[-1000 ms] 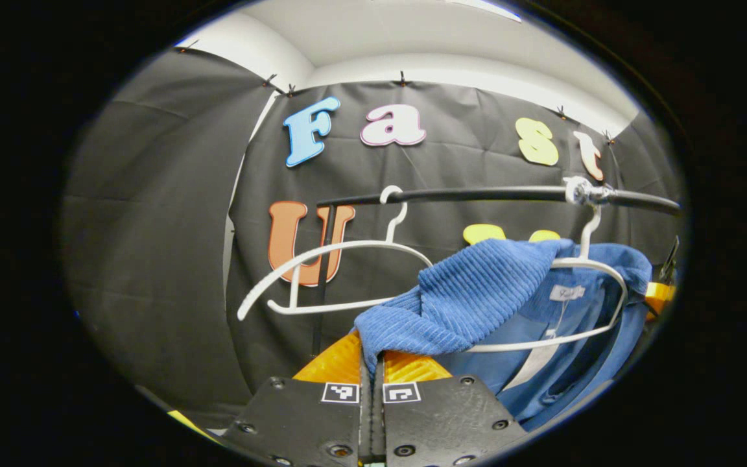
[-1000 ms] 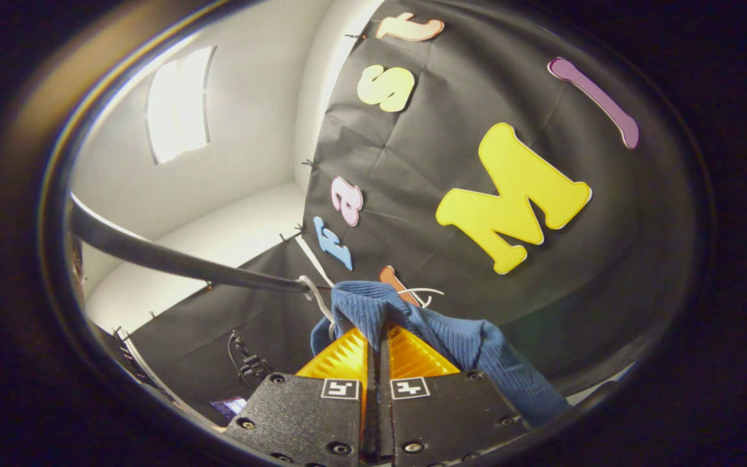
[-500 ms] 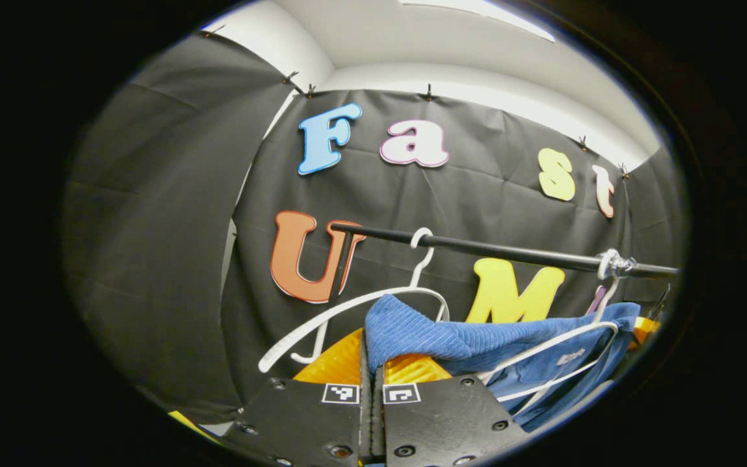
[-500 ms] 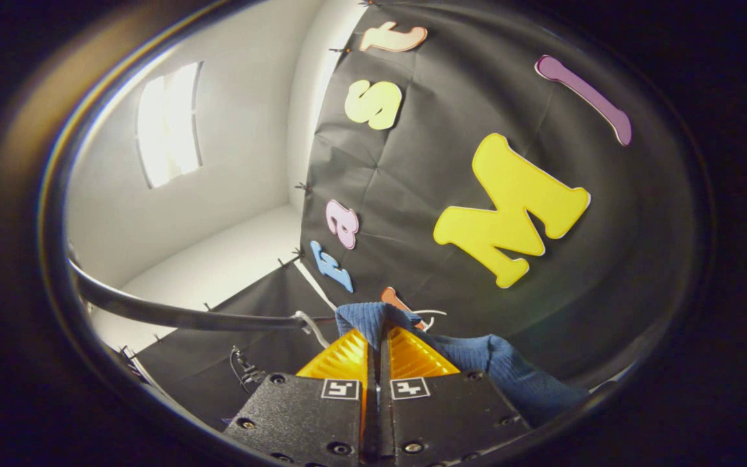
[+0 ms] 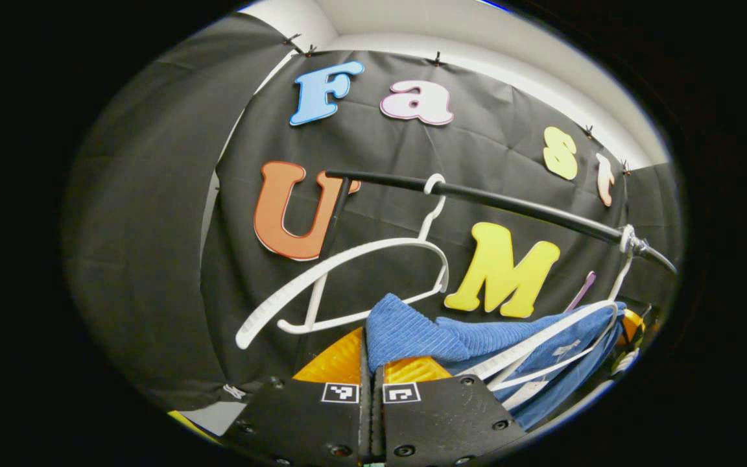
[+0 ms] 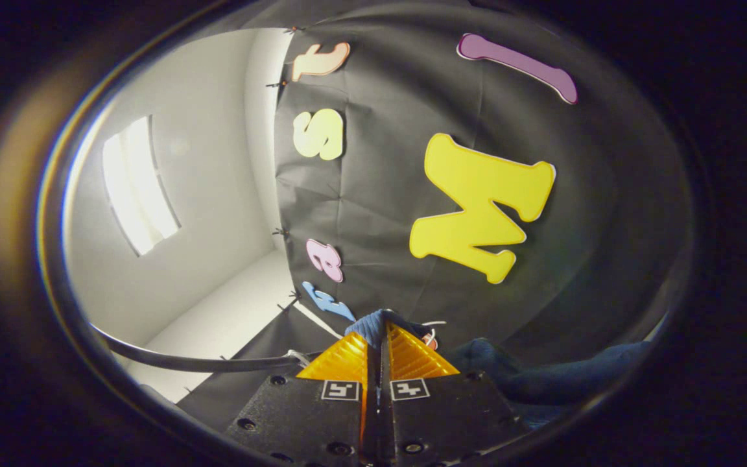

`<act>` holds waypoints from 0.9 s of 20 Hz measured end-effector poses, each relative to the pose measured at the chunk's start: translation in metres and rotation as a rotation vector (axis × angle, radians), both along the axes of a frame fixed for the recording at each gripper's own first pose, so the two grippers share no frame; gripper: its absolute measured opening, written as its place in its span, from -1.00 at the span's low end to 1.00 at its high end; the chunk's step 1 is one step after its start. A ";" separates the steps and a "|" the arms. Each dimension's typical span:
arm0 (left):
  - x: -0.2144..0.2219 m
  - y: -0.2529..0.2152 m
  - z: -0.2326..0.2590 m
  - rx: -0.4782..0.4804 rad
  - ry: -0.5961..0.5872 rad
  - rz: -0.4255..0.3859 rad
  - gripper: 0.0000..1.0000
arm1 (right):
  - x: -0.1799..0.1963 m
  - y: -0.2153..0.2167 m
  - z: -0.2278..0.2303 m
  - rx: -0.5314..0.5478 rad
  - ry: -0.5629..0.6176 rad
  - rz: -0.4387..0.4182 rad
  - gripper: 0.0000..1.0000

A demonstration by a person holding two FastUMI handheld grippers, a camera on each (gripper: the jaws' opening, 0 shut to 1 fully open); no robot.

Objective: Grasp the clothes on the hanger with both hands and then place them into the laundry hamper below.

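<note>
Pinching the blue ribbed garment [image 5: 425, 334] at lower centre of the left gripper view, the left gripper [image 5: 371, 353] has its jaws clamped tight on the fabric. Cloth trails to the lower right, draped over a white hanger [image 5: 545, 340] on the black rail [image 5: 509, 204]; an empty hanger [image 5: 347, 275] hangs mid-frame. Right gripper [image 6: 379, 334] is clenched on a blue fold [image 6: 380, 318] at bottom centre of its view.
</note>
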State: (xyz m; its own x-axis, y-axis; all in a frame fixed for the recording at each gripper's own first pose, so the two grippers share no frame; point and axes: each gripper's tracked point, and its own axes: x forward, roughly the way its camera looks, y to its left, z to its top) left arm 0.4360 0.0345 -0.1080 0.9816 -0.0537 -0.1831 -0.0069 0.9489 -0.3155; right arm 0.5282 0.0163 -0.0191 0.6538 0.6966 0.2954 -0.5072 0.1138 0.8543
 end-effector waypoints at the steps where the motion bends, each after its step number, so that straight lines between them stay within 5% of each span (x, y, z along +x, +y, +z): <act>1: 0.000 -0.001 -0.009 -0.020 0.024 -0.016 -0.94 | 0.004 0.000 -0.003 0.024 0.028 0.019 -0.92; 9: -0.006 -0.017 -0.044 -0.019 0.087 -0.079 -1.00 | 0.015 -0.027 -0.030 0.052 0.121 -0.021 -0.92; 18: -0.024 -0.031 -0.088 -0.033 0.149 -0.088 -1.00 | 0.017 -0.040 -0.109 -0.062 0.287 -0.101 -0.92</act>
State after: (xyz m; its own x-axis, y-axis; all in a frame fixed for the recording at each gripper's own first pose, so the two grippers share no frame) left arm 0.4117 0.0037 -0.1956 0.9350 -0.1467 -0.3230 0.0266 0.9369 -0.3485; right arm 0.5449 -0.0240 -0.1279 0.7711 0.6349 0.0476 -0.2297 0.2077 0.9508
